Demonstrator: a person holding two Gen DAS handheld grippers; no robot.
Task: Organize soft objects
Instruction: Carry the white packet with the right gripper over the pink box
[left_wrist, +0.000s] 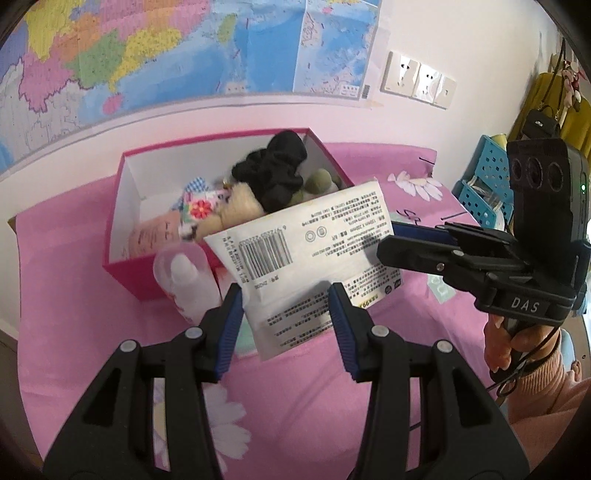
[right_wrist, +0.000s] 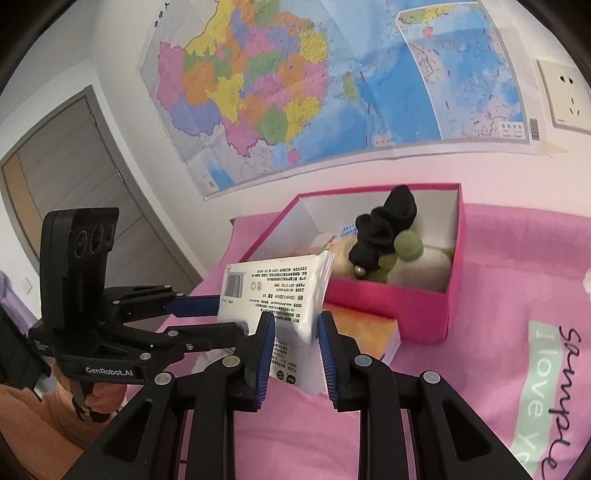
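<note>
A white tissue pack (left_wrist: 314, 240) printed with a barcode and small text hangs just above the pink bed, in front of the pink box (left_wrist: 125, 273). My left gripper (left_wrist: 286, 314) is shut on its near end, and my right gripper (left_wrist: 388, 240) pinches its right side. In the right wrist view the same tissue pack (right_wrist: 280, 284) sits between the pads of my right gripper (right_wrist: 295, 332), while my left gripper (right_wrist: 229, 314) clamps it from the left. The pink box (right_wrist: 388, 299) holds a black cloth (right_wrist: 388, 221), a green plush (right_wrist: 406, 245) and other soft items.
A clear bottle (left_wrist: 184, 280) lies against the box's front wall. An orange-topped pack (right_wrist: 369, 328) lies beside the box. A blue basket (left_wrist: 487, 184) stands past the bed's right edge. The wall with a map (right_wrist: 295, 92) and sockets (left_wrist: 417, 79) is close behind the box.
</note>
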